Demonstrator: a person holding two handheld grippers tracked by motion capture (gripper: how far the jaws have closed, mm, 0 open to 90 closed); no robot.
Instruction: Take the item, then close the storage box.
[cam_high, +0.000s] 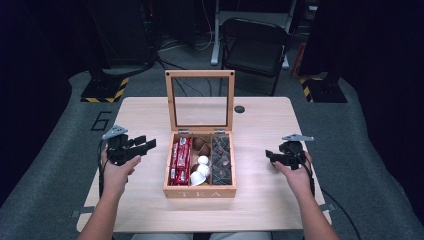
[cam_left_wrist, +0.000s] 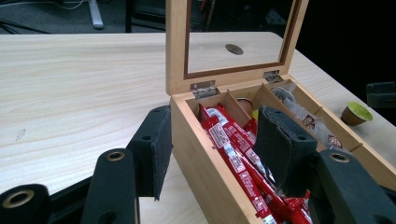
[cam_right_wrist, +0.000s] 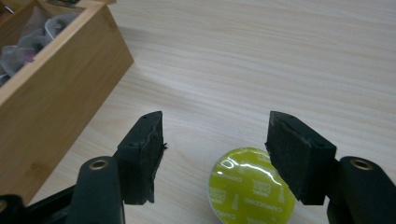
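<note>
1. Counter (cam_high: 145, 112): pale wood, middle of the high view.
2. Box (cam_high: 200, 192): wooden, lettered "TEA", centre of the high view. Glass lid (cam_high: 200, 100) stands upright at its far edge. Three compartments inside.
3. Left compartment: red sachets (cam_high: 180, 160). Middle: brown and white capsules (cam_high: 202, 165). Right: dark packets (cam_high: 221, 160).
4. Left tool (cam_high: 148, 145): left of the box in the high view, held in the left hand (cam_high: 116, 175). In the left gripper view its jaws stand apart, astride the box's near wall (cam_left_wrist: 205, 154); one pad is outside, the other over the sachets. No clamp seen.
5. Right tool (cam_high: 271, 156): right of the box in the high view, held in the right hand (cam_high: 296, 176). Jaws apart, nothing between the pads.
6. Pod (cam_right_wrist: 251, 187): green-topped, upright on the counter, lower centre of the right gripper view, below and between the jaws; the right pad overlaps its edge in the picture, contact not clear. It lies well apart from the box wall at upper left of that view.
</note>
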